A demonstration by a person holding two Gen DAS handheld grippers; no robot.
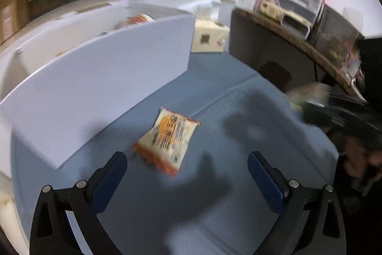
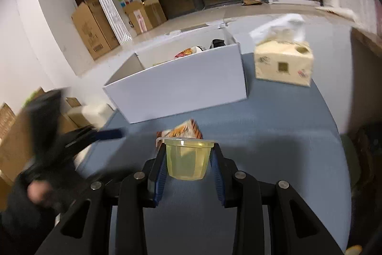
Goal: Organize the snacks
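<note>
right hand-held gripper [image 2: 188, 159] clamping jelly cup [image 2: 187, 159] — snack packet [image 1: 167, 141] beyond

Two grippers [image 1: 187, 171] [image 2: 188, 159], one jelly cup [image 2: 187, 158], one snack packet [image 1: 167, 139], one white box [image 2: 181, 90], one tissue pack [image 2: 283, 62].

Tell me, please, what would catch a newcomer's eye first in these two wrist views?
First, the yellow jelly cup clamped between the right gripper fingers, just above the blue table. Next, the orange-and-cream snack packet lying flat on that table, ahead of the open left gripper. Behind both stands the white box with snacks already inside, and a tissue pack to its right.
</note>
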